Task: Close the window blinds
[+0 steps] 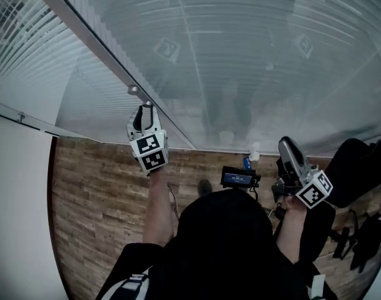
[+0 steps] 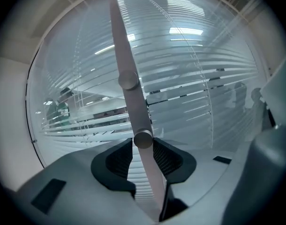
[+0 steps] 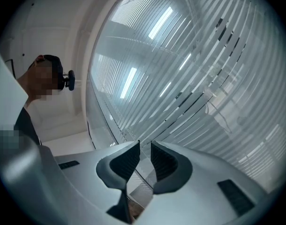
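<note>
White slatted blinds (image 1: 253,55) hang behind a glass wall, their slats partly tilted so light shows through. A grey frame strip (image 2: 119,36) carries two round knobs. My left gripper (image 1: 145,109) reaches up to this strip. In the left gripper view its jaws (image 2: 142,144) press on the lower knob (image 2: 143,138) from both sides; the upper knob (image 2: 128,80) is free. My right gripper (image 1: 288,145) hangs lower on the right, away from the strip. Its jaws (image 3: 145,146) stand a narrow gap apart with nothing between them, facing the blinds (image 3: 204,78).
A wood-plank floor (image 1: 90,192) lies below the glass. A white wall (image 1: 15,199) stands at the left. A small device with a lit screen (image 1: 238,179) sits on the floor by the glass, and black bags (image 1: 359,167) lie at the right.
</note>
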